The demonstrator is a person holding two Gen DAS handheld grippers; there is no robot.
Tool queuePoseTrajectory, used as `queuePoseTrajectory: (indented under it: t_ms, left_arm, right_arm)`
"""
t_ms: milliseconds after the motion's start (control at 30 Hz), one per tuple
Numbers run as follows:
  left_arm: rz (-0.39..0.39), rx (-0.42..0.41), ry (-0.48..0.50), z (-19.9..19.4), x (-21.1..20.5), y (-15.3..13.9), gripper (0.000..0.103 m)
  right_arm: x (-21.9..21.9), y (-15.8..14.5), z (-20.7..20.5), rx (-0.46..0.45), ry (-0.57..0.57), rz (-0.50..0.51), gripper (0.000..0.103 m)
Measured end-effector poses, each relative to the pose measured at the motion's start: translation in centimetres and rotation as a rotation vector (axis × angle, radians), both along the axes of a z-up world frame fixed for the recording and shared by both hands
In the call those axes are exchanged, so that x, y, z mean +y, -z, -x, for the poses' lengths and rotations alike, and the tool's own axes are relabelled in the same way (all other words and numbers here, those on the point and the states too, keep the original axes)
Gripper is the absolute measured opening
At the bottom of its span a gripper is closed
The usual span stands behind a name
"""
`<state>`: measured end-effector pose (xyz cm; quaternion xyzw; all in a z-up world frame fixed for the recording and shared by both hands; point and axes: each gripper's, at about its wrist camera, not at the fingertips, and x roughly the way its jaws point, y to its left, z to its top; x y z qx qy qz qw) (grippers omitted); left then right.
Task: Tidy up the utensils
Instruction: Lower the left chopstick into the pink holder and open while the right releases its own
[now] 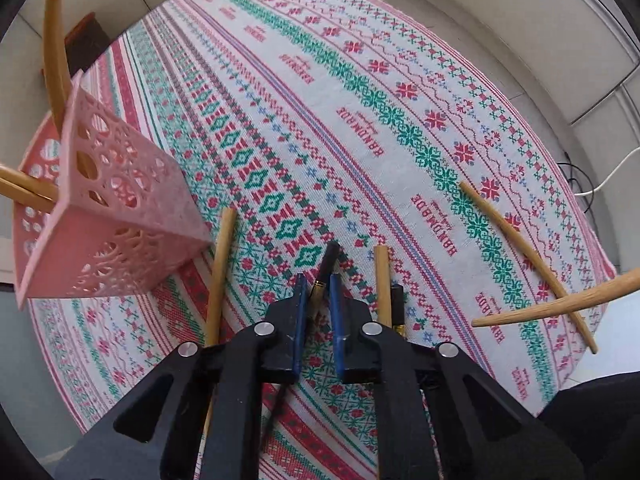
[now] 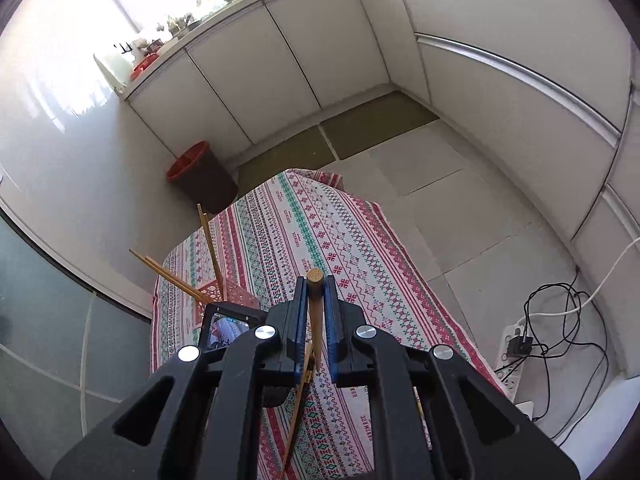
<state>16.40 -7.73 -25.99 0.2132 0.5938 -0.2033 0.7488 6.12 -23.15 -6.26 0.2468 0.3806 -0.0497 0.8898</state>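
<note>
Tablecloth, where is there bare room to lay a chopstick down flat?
The far tablecloth is free, beyond the pink holder and the crossed wooden chopsticks at right. Near the left gripper it is crowded: wooden and black chopsticks lie close together.

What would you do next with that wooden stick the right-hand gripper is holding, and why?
Probably carry it over to the pink holder and drop it in upright. The right gripper is shut on a bamboo chopstick lifted above the table, and that holder already has a few chopsticks standing in it. The left gripper is busy around a black chopstick.
</note>
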Motion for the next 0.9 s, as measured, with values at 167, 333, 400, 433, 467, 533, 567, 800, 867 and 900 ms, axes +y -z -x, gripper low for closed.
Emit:
queuePoseTrajectory:
  t_ms: [167,333,400,433,467,533,567,800,867,900]
  left_arm:
    - [0.071,-0.096,-0.003,2.1,1.5,-3.9,0.006]
    - [0.224,-0.193,-0.037,5.3,5.1,-10.7,0.006]
    - [0.292,-0.237,-0.047,6.3,6.5,-13.3,0.006]
    - [0.318,-0.269,-0.056,6.7,7.2,-14.7,0.006]
    - [0.338,-0.294,-0.066,6.8,7.5,-15.4,0.006]
    - [0.397,-0.345,-0.096,7.2,8.5,-17.8,0.006]
    - [0.425,-0.371,-0.11,7.4,9.3,-19.1,0.006]
    - [0.557,-0.563,-0.187,6.4,11.9,-27.0,0.006]
    - [0.564,-0.601,-0.207,5.5,12.5,-28.4,0.006]
    - [0.57,-0.612,-0.222,5.1,12.8,-28.9,0.006]
  right_arm:
    - [0.5,-0.8,0.6,-0.021,-0.007,0.009,0.009]
    - [1.7,-2.6,1.7,-0.07,-0.025,0.019,0.009]
    - [2.4,-3.6,2.2,-0.098,-0.033,0.028,0.009]
    - [2.6,-4.1,2.4,-0.111,-0.034,0.032,0.009]
    - [2.9,-4.7,2.7,-0.127,-0.036,0.033,0.009]
    - [3.2,-5.9,3.1,-0.156,-0.042,0.029,0.009]
    - [3.3,-6.5,3.2,-0.171,-0.044,0.025,0.009]
    - [3.3,-10.3,1.8,-0.248,-0.054,-0.007,0.009]
    - [3.7,-11.3,0.9,-0.269,-0.06,-0.013,0.009]
    - [3.9,-11.8,0.4,-0.28,-0.065,-0.011,0.009]
